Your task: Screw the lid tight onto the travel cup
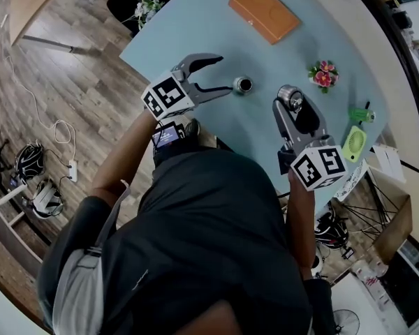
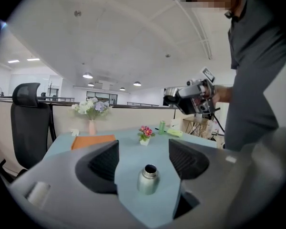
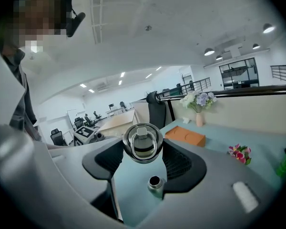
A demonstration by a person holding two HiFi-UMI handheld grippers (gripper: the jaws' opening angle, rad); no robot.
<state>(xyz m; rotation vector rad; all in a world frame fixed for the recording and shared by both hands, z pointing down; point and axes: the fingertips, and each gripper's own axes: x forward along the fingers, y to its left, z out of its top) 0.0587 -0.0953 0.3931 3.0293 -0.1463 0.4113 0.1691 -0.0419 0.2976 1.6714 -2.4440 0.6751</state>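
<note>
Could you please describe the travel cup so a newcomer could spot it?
On the pale blue table, look just beyond the open jaws of the left gripper. The small brushed-steel travel cup stands upright there, lidless; unlike the pink flowers nearby, it shows a dark round mouth.

The cup (image 2: 148,179) is brushed metal with a dull sheen. The lid (image 3: 142,141) is polished metal, glossy and mirror-like. The left hand-held gripper (image 2: 144,150) and right hand-held gripper (image 3: 143,150) are matt grey plastic with ribbed black pads (image 2: 105,162). The desk (image 1: 195,26) is smooth, matt pale blue. The floor (image 1: 70,82) looks like grained wood plank.
</note>
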